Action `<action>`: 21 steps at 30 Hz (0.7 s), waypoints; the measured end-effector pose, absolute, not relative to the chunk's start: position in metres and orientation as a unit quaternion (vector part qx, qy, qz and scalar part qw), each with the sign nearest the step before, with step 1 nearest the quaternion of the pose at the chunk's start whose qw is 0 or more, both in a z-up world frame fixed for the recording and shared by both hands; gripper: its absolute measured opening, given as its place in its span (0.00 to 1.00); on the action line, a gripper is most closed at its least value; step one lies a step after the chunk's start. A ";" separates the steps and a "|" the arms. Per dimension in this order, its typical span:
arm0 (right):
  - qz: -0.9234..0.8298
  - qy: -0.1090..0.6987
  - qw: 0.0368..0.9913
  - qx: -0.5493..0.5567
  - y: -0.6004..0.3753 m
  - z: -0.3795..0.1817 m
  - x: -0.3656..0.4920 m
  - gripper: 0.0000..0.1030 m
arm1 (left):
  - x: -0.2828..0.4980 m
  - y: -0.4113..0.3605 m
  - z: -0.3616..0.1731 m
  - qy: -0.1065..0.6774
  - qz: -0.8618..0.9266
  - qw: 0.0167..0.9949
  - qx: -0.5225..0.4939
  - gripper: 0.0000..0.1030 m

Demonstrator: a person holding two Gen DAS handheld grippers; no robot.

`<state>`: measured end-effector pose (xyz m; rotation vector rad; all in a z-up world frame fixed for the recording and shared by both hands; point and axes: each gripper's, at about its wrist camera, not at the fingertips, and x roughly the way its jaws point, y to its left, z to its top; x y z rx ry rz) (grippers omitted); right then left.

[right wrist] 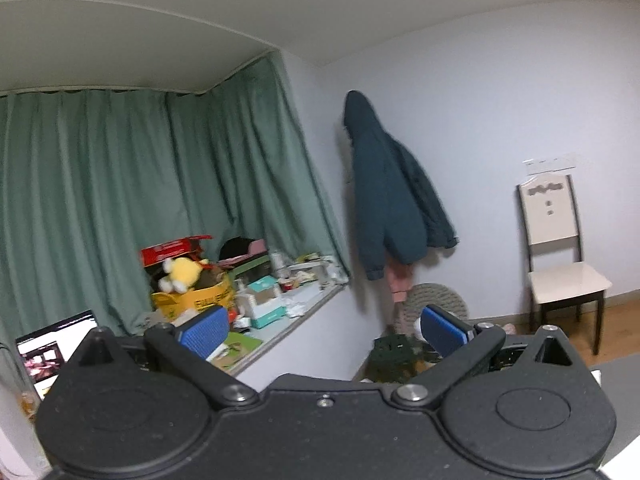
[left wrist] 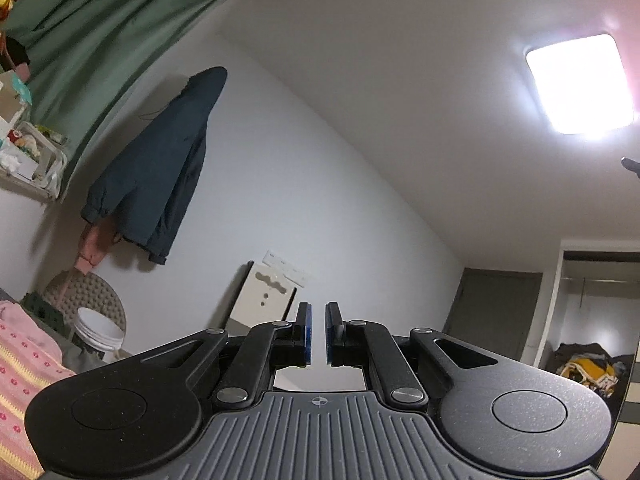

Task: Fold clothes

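The left gripper [left wrist: 318, 334] is pointing up toward the wall and ceiling, its two blue-faced fingers [left wrist: 307, 332] standing nearly together with only a thin slit of air between them and nothing caught there. The right gripper [right wrist: 324, 330] is facing the room's corner with its blue pads [right wrist: 208, 330] spread wide apart, also holding nothing.

Beyond the left fingers a cream chair [left wrist: 262, 300] is leaning into view against the white wall, and a ceiling lamp [left wrist: 580, 84] is glaring above. No garment is lying under either gripper. The clothing in sight is a dark teal hooded jacket [right wrist: 390, 208] hanging on the wall with something pink [right wrist: 400, 280] showing beneath its hem, well away from both tools. A pink patterned cloth [left wrist: 20, 364] is lying at the lower left edge of the left view, beside the gripper's body.

Green curtains [right wrist: 120, 184] are hanging around a cluttered ledge [right wrist: 280, 332], where a yellow plush toy [right wrist: 182, 274] is sitting in a yellow box. A lit laptop screen [right wrist: 52, 344] is glowing at the left.
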<state>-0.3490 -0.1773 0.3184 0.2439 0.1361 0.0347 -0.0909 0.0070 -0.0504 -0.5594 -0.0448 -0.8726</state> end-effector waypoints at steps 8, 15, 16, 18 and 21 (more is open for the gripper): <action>-0.061 0.073 0.995 0.039 -0.200 0.252 -0.376 1.00 | -0.106 -0.007 -0.046 -0.003 -0.447 0.866 -0.222 0.05; -0.096 0.121 0.988 -0.017 -0.227 0.152 -0.372 1.00 | -0.126 -0.029 -0.045 0.000 -0.452 0.870 -0.195 0.95; -0.096 0.119 0.988 -0.013 -0.231 0.140 -0.371 1.00 | -0.128 -0.033 -0.045 0.003 -0.457 0.869 -0.190 0.95; -0.099 0.115 0.988 -0.007 -0.241 0.117 -0.367 1.00 | -0.135 -0.042 -0.046 0.007 -0.467 0.868 -0.171 0.95; -0.121 0.120 0.985 -0.001 -0.260 0.087 -0.362 1.00 | -0.145 -0.057 -0.048 0.015 -0.485 0.865 -0.126 0.95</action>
